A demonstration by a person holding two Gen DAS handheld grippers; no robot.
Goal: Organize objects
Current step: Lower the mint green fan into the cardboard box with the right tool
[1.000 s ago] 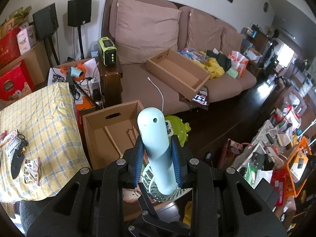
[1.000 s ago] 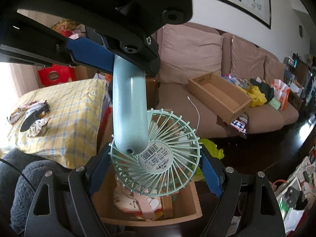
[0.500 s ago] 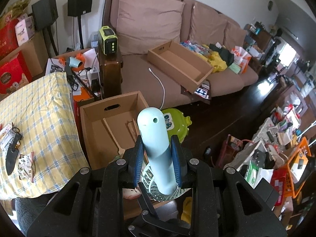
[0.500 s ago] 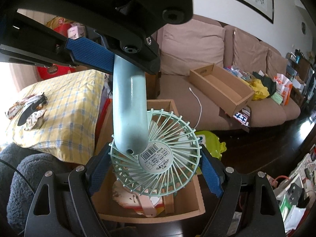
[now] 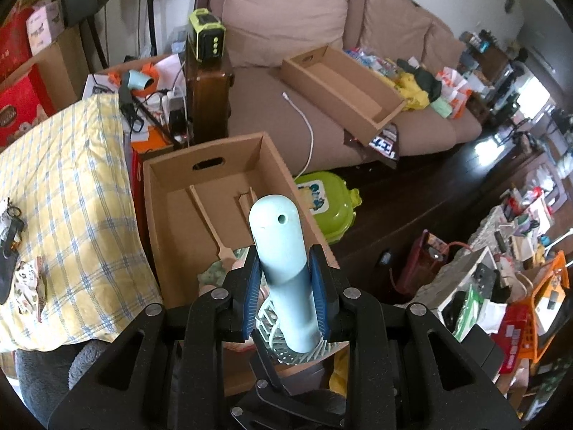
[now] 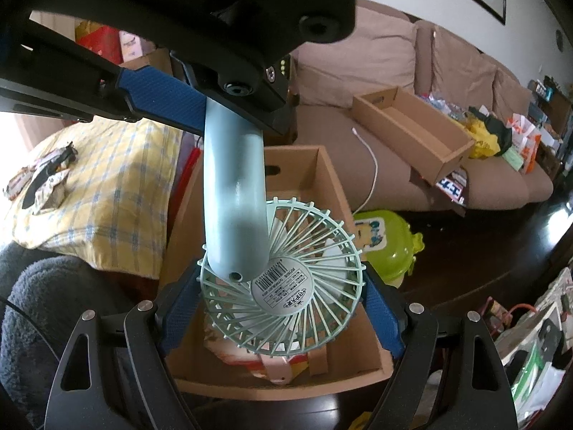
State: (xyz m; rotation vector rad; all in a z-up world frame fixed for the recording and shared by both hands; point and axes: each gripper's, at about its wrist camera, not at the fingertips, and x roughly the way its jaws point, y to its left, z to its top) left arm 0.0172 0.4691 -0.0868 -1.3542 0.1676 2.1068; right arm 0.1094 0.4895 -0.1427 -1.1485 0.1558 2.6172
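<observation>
A pale teal handheld fan is held by both grippers above an open cardboard box. My left gripper is shut on the fan's handle. My right gripper is shut on the fan's round grille head, one blue pad on each side. In the right wrist view the left gripper's blue pad clamps the handle from above. The box holds a few wooden and pink items under the fan.
A yellow checked cloth with small items lies left of the box. A green lidded container sits on the dark floor to its right. A second cardboard tray rests on the brown sofa. Clutter fills the far right.
Both grippers with the fan have moved forward and down toward the open box, which now looks larger and closer. The grips on the fan are unchanged.
</observation>
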